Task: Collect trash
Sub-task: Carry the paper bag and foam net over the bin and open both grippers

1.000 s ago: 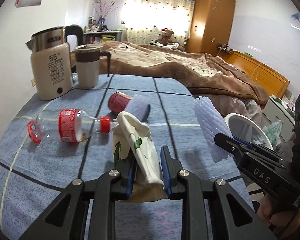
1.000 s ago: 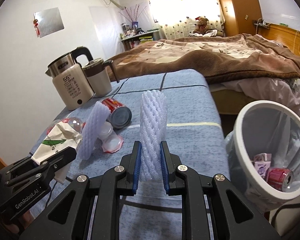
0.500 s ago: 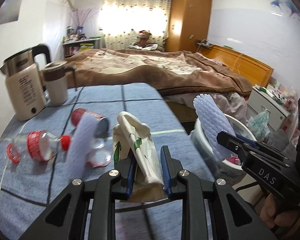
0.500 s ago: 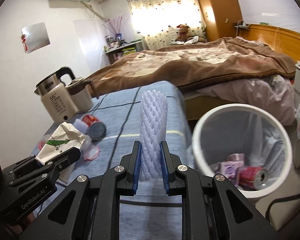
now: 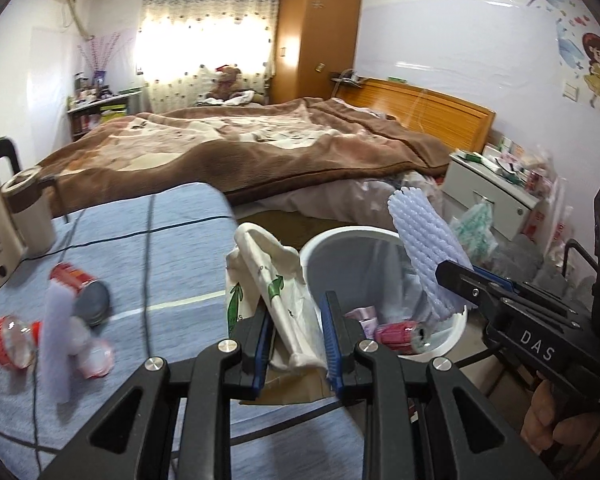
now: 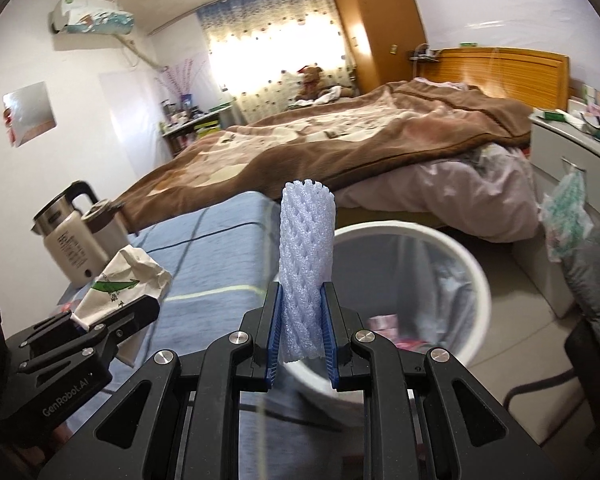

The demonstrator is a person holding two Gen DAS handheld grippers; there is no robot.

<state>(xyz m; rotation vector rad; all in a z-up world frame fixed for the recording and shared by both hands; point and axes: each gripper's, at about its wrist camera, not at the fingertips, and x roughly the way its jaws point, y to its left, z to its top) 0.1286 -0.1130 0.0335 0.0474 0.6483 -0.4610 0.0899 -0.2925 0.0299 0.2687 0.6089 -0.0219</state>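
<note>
1. The bed [image 5: 240, 148] with the brown blanket fills the back of the room, and it plays no part in the task.
2. The table [image 5: 172, 240], covered with a blue cloth, is seen at the left. Trash is left on it: a red can [image 5: 82, 292], a plastic bottle [image 5: 4, 336] and a second foam sleeve [image 5: 56, 340], all near each other. A kettle [image 6: 70, 236] and a mug [image 5: 30, 212] stand at the far corner.
3. The white bin [image 5: 384, 240] stands on the floor just beside the table edge. A can and some paper are already seen inside it.
4. The left gripper [image 5: 296, 336] is closed on a crumpled paper bag [image 5: 276, 280], which is held at the bin rim, still partly over the table edge.
5. The right gripper [image 6: 300, 332] is closed narrowly on a white foam net [image 6: 306, 256], which is held upright over the bin opening.
6. Risks are judged as follows:
   - The foam is very light, so it could stick to a pad or drift outside the rim when it is released.
   - The bag could be dropped on the rim or the floor if it is released before it is fully over the opening.
   - The two grippers are near each other, so a collision is possible.
</note>
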